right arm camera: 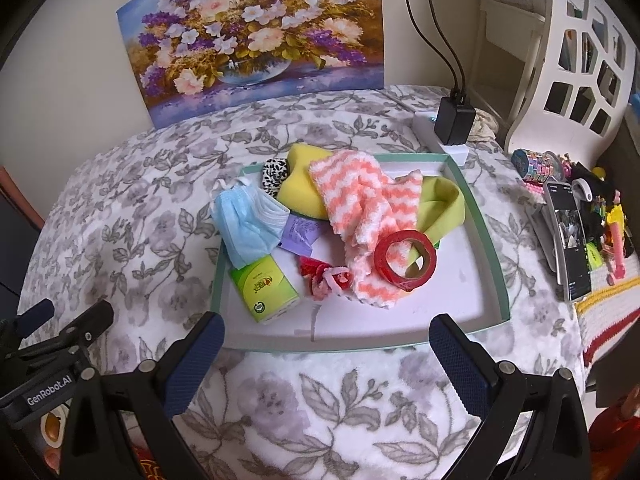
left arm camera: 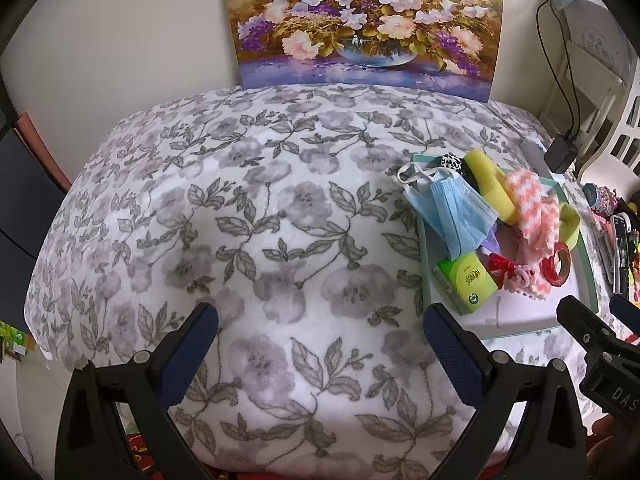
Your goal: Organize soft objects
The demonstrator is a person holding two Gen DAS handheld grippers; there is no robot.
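Observation:
A shallow green-rimmed white tray (right arm camera: 486, 232) (left arm camera: 582, 256) lies on the floral blanket. Piled in it are a blue face mask (right arm camera: 248, 224) (left arm camera: 452, 208), a yellow sponge (right arm camera: 300, 192) (left arm camera: 488, 180), an orange-and-white fuzzy cloth (right arm camera: 360, 208) (left arm camera: 532, 208), a green tissue pack (right arm camera: 266, 284) (left arm camera: 466, 280), a red tape roll (right arm camera: 405, 259) (left arm camera: 558, 266), a red-and-pink scrunchie (right arm camera: 324, 278), a leopard-print piece (right arm camera: 275, 172) and a lime band (right arm camera: 440, 204). My right gripper (right arm camera: 326, 332) hangs open just before the tray's near rim. My left gripper (left arm camera: 320, 320) stands open over bare blanket, left of the tray.
A flower painting (right arm camera: 256, 36) leans on the wall behind. A power strip with a black charger (right arm camera: 456, 120) sits behind the tray. A phone (right arm camera: 568, 236), toys and a white lattice basket (right arm camera: 576, 60) crowd the right side. The blanket (left arm camera: 240, 220) spreads wide to the left.

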